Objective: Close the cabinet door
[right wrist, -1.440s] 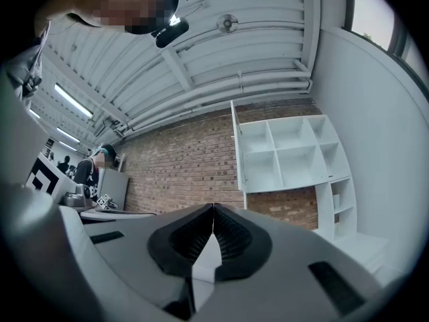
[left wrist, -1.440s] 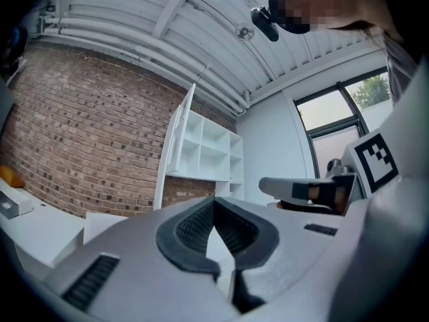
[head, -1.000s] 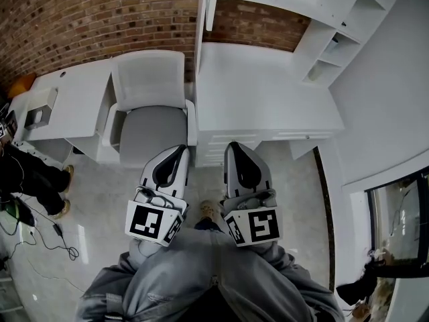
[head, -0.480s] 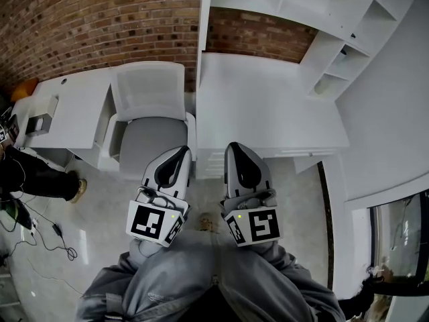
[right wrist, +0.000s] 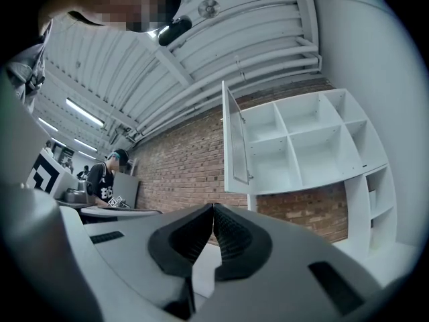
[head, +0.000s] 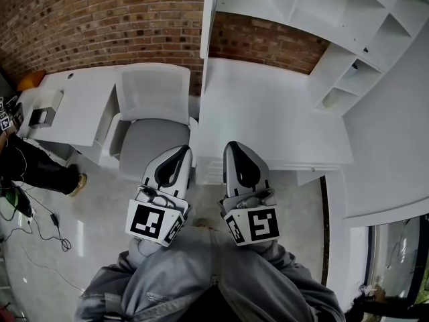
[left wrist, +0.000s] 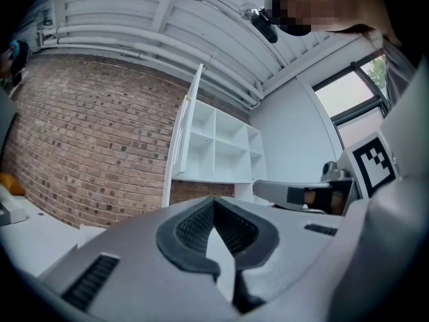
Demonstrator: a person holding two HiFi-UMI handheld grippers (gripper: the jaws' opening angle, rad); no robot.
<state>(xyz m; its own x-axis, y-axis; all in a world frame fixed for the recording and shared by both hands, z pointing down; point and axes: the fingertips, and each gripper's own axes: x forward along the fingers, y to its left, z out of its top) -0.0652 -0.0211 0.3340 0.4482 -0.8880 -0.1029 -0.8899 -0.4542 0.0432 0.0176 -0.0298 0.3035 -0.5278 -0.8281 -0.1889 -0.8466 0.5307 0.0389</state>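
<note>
**Step in hand (judged):** approach. Neither gripper had reached the cabinet door [right wrist: 234, 138].

**Grippers:** the left gripper [left wrist: 214, 203] and right gripper [right wrist: 213, 208] both had their jaws drawn together at the tips, with nothing between them (a fit state for pushing, as no grasp seems needed).

**Recommended method:**
- Raise one gripper to the door's free edge, the one away from the hinges.
- Set the closed tips against the door's outer face.
- Push in one steady arc until the door meets the cabinet [right wrist: 315, 139] front.
- Avoid pushing close to the hinges, which would likely need more force and could let the tips slide off.
- Allow for the white desk [head: 268, 113], which stood between the person and the wall, so the reach would have to pass over it.

**Position of the door:**
- The door stood wide open at the left side of the white cabinet, which was mounted on the brick wall [head: 100, 19] above the desk.
- In both gripper views it lay above and beyond the jaw tips, well apart from them.
- It sat slightly left of the jaw line in the left gripper view and slightly right of it in the right gripper view.
- In the head view both grippers were held side by side, low before the person, with the door far ahead.
</note>
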